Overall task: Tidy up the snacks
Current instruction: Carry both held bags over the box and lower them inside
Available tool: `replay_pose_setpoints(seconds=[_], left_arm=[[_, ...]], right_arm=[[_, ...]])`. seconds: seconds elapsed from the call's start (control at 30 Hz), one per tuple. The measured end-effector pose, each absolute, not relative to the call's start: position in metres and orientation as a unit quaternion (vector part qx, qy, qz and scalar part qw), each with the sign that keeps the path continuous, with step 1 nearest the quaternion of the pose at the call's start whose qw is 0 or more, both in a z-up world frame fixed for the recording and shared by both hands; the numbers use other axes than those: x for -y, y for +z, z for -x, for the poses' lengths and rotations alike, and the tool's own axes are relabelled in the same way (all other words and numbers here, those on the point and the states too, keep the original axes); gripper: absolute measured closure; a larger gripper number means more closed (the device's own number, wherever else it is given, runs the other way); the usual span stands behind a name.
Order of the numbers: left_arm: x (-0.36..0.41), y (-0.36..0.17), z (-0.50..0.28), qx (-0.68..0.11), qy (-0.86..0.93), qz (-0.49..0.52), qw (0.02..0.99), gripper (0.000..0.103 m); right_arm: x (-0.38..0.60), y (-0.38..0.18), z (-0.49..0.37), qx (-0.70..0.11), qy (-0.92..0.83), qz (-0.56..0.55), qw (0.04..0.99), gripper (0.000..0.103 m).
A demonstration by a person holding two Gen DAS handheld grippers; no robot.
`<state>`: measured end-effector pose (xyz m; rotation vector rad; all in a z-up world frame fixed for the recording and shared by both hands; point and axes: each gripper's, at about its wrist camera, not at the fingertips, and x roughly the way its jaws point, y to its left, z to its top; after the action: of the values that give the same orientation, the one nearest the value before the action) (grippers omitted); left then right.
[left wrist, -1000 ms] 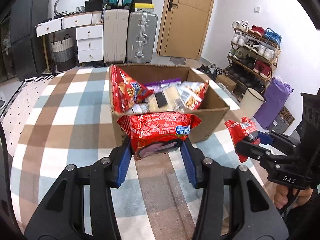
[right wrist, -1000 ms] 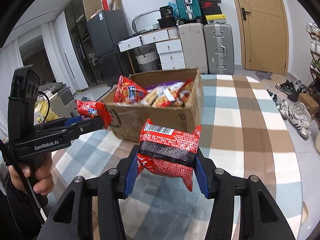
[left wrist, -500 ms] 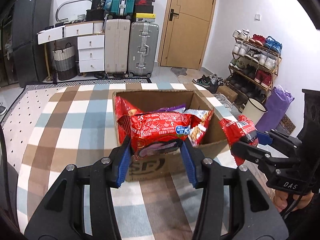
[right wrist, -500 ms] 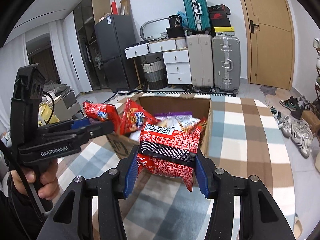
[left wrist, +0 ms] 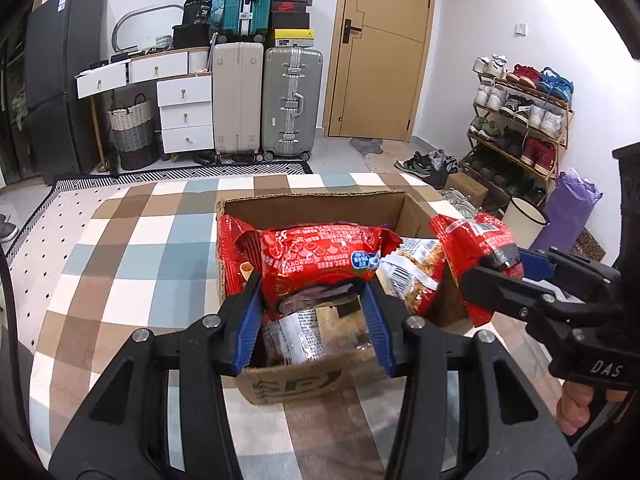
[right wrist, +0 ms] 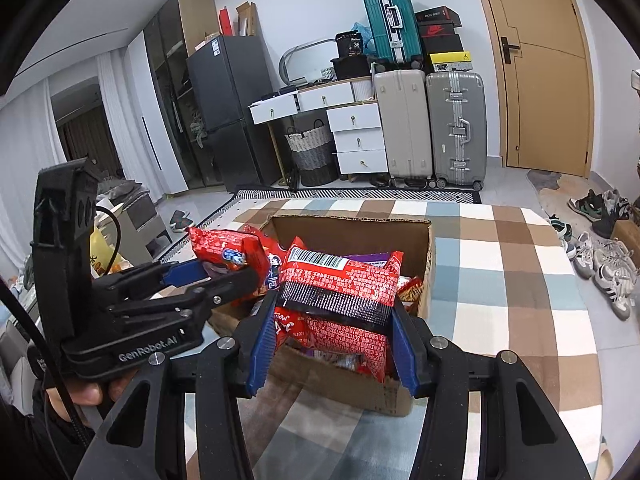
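Note:
An open cardboard box (left wrist: 320, 380) sits on the checked cloth and holds several snack packets (left wrist: 416, 280). My left gripper (left wrist: 314, 316) is shut on a red snack packet (left wrist: 316, 264) and holds it over the box's near side. My right gripper (right wrist: 332, 340) is shut on a red packet with a barcode (right wrist: 340, 292), held above the box (right wrist: 416, 236). The right gripper with its packet (left wrist: 476, 252) shows at the box's right edge in the left wrist view. The left gripper with its packet (right wrist: 228, 252) shows at the box's left side in the right wrist view.
The box stands on a table with a checked cloth (left wrist: 120, 264). Beyond it are suitcases (left wrist: 292, 100), white drawers (left wrist: 184, 116), a basket (left wrist: 132, 132), a black fridge (right wrist: 228, 108), a wooden door (left wrist: 384, 48) and a shoe rack (left wrist: 520, 116) at the right.
Both grippers have risen and moved forward with their packets, from in front of the box to over its opening. Both stay shut.

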<state>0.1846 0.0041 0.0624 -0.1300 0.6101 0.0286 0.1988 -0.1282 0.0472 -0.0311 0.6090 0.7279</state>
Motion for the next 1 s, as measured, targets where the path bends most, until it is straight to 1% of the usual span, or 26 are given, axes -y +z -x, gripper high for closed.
replay_pose_setpoints(seconds=[0.33, 0.53, 0.8, 1.0], left_arm=[[-0.011, 0.035, -0.212, -0.309, 0.01, 0.068, 0.949, 0.059], [-0.005, 0.025, -0.222, -0.311, 0.011, 0.053, 0.949, 0.059], [-0.005, 0.019, -0.226, -0.301, 0.016, 0.044, 0.952, 0.059], [-0.005, 0.017, -0.222, -0.292, 0.014, 0.044, 0.955, 0.059]], right_arm=[[0.113, 0.035, -0.218, -0.297, 0.348, 0.009, 0.889, 0.052], [0.106, 0.023, -0.227, -0.306, 0.342, 0.019, 0.888, 0.052], [0.107, 0.015, -0.238, -0.307, 0.348, 0.017, 0.886, 0.052], [0.107, 0.012, -0.24, -0.292, 0.345, 0.027, 0.892, 0.052]])
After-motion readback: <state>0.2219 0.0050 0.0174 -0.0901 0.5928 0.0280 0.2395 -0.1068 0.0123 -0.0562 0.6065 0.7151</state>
